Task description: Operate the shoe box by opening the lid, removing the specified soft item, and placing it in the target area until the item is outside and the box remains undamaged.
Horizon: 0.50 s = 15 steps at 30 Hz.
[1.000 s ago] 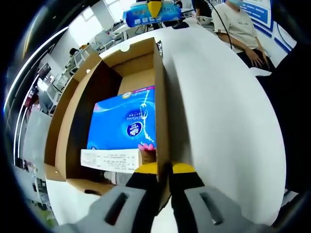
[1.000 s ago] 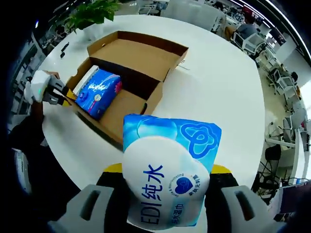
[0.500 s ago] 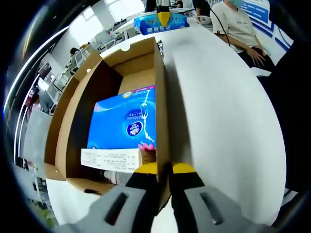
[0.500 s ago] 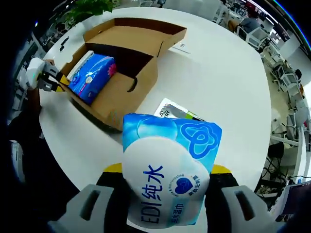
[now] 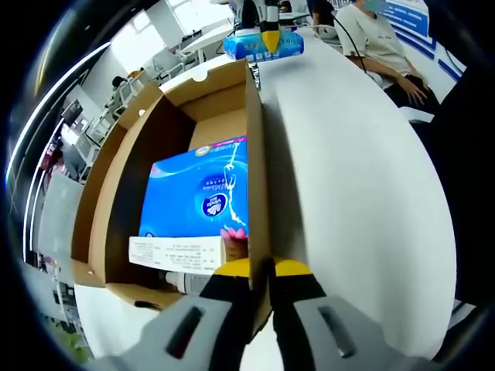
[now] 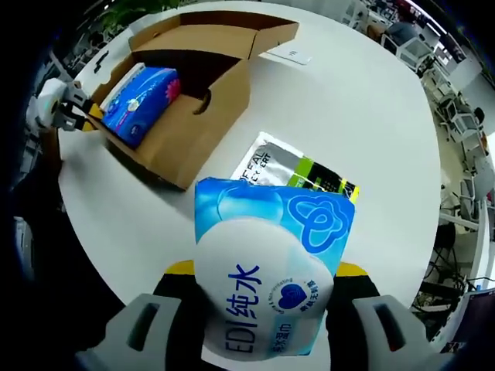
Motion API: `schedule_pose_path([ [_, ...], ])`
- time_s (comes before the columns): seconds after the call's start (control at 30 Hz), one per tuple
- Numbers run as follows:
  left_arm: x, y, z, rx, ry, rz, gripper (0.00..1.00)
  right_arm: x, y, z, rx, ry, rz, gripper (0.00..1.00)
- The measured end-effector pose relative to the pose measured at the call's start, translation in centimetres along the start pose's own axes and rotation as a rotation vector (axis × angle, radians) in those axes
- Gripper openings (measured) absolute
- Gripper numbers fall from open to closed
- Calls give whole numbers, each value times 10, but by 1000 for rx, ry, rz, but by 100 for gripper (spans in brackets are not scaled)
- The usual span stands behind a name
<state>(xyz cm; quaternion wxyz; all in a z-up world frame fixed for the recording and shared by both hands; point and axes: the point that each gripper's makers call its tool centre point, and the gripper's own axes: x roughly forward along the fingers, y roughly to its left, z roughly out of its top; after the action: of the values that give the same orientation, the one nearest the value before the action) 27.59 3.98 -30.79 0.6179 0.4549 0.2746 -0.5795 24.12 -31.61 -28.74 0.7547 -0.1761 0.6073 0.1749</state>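
The open brown shoe box [image 5: 124, 147] [image 6: 193, 127] lies on a white round table. Inside it rests a blue soft pack [image 5: 197, 197] [image 6: 139, 104] with a white label. My left gripper [image 5: 261, 269] is shut on the box's near side wall; it appears small at the box's left end [image 6: 66, 116] in the right gripper view. My right gripper [image 6: 263, 297] is shut on a light blue tissue pack [image 6: 267, 270], held above the table; the same pack [image 5: 267, 45] shows beyond the box's far end in the left gripper view.
A silver and green foil packet [image 6: 298, 174] lies on the table [image 6: 348, 93] just beyond the held pack. A white card [image 6: 286, 54] lies past the box lid. A seated person [image 5: 379, 39] is at the table's far right edge.
My right gripper has carried the tissue pack away from the box and lower, bringing the foil packet into view. The left gripper has kept still on the box wall.
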Motion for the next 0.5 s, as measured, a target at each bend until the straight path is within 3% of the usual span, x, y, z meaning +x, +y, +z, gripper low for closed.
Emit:
schedule_pose_path([
  [0.33,0,-1,-1,3,1,2,7,28,-2,-14,-45,55,36,62],
  [0.5,-1,-1,-1,1,0,-1,7,37,9,-26,-74,88,44,62],
])
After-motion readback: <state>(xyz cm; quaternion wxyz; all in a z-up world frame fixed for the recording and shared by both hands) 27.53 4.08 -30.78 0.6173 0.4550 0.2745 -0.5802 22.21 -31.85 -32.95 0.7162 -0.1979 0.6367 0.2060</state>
